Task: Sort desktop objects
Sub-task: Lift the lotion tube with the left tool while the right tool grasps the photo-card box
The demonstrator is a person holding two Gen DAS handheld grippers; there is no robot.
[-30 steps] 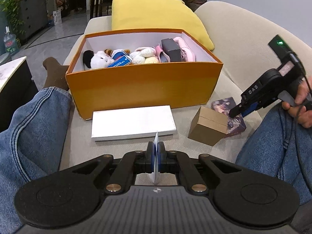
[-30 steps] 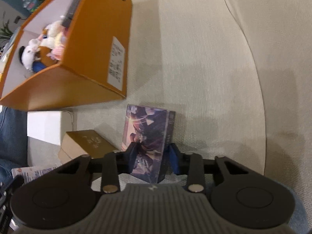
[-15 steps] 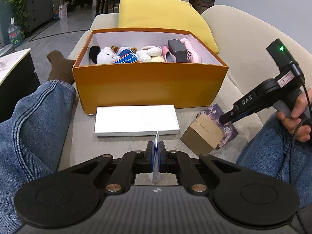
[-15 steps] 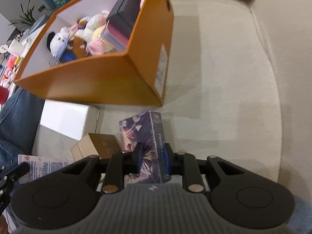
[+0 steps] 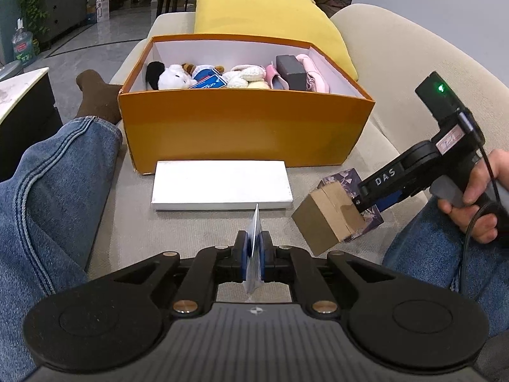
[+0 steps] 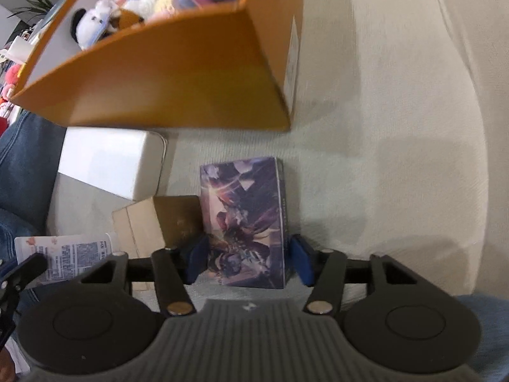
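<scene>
The right gripper (image 6: pixel 247 258) has loosened, jaws now straddling the purple box (image 6: pixel 246 219); left gripper (image 5: pixel 253 250) pinches a card (image 5: pixel 254 238)

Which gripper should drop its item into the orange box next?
Left. The left gripper is already clamped on a card, facing the orange box. The right gripper only straddles the purple box, unclamped.

Ahead of my left tool (image 5: pixel 254 256) lay the white flat box (image 5: pixel 221 185), then the orange box wall (image 5: pixel 241 133). Right of it the brown carton (image 5: pixel 327 221) blocked the way; bare sofa cushion (image 6: pixel 381 159) opened beyond my right tool (image 6: pixel 247 262).
</scene>
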